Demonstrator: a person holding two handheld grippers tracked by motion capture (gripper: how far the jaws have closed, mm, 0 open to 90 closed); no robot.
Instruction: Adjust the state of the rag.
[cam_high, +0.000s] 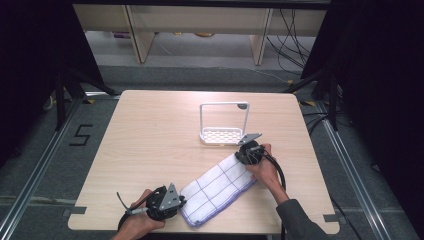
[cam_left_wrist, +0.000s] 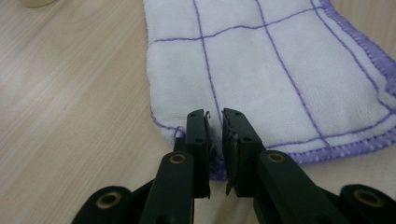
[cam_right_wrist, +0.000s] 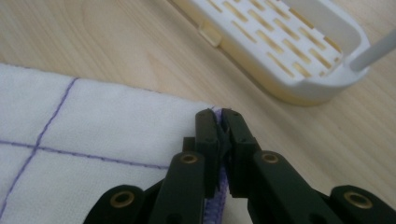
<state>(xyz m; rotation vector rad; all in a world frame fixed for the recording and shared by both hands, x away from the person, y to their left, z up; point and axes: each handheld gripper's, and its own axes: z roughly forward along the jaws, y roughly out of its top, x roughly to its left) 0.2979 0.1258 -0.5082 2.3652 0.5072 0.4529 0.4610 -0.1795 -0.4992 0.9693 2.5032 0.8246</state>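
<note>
I am pinching opposite ends of the folded cloth (cam_high: 218, 187) lying on the table (cam_high: 150, 140) with both hand-held grippers, left (cam_left_wrist: 215, 122) and right (cam_right_wrist: 219, 120), keeping tension even while lifting.

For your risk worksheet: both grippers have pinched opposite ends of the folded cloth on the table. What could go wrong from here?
1. The left gripper bites only the purple hem at one end of the cloth; a pull could slip it free.
2. The right gripper also holds just a corner, so the folded layers may fall open when lifted.
3. The white rack stands close beside the right gripper; a swing of the cloth could knock it.
</note>
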